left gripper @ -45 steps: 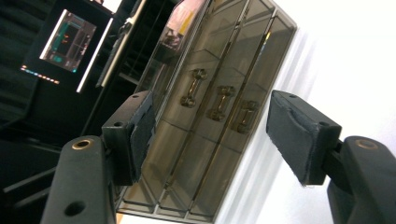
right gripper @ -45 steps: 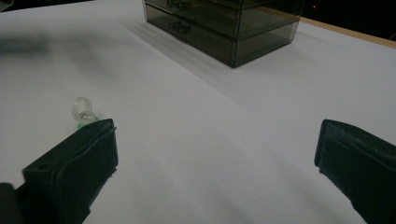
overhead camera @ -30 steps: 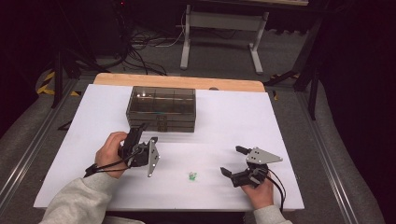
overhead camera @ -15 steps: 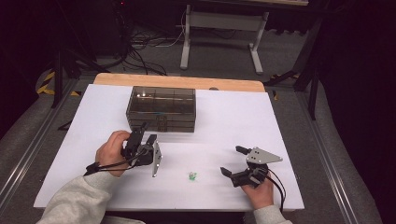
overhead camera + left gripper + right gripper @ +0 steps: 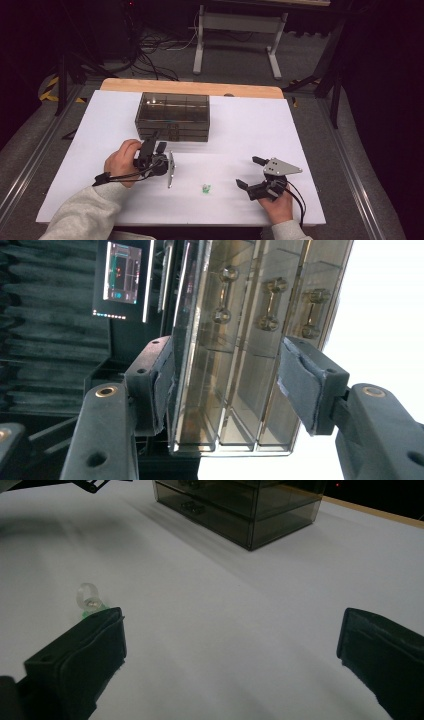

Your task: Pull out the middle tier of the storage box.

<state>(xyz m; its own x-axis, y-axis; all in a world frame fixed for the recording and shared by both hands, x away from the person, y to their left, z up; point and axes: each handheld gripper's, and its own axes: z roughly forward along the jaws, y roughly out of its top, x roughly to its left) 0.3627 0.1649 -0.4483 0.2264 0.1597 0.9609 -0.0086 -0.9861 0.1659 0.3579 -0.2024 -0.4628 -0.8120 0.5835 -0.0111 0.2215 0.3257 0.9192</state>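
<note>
**My left claw has closed in on the drawer box**

Over the last second I have eased my left claw (image 5: pixel 156 142) a little toward the far edge of the desk (image 5: pixel 250 125), turned on its side. It now sits just short of the front of the drawer box (image 5: pixel 172 107). Its jaws stand wide and hold nothing. In the left gripper view the pads frame the box front and its three small handles, but I cannot tell whether either pad touches it. I judge I am lining up to pull a drawer, with no handle gripped yet.

My right claw (image 5: pixel 249 171) has not stirred. It rests near the desk's near edge toward the right corner, jaws wide and empty.

The ring (image 5: pixel 205 188), clear with a green bit at its base, lies on the bare desk near the near edge, between my two claws and just beside my right claw's jaw in the right gripper view.

The box stands toward the middle of the far edge, all drawers shut. Through the smoky walls I see nothing inside, though the tint could hide small things.
</note>
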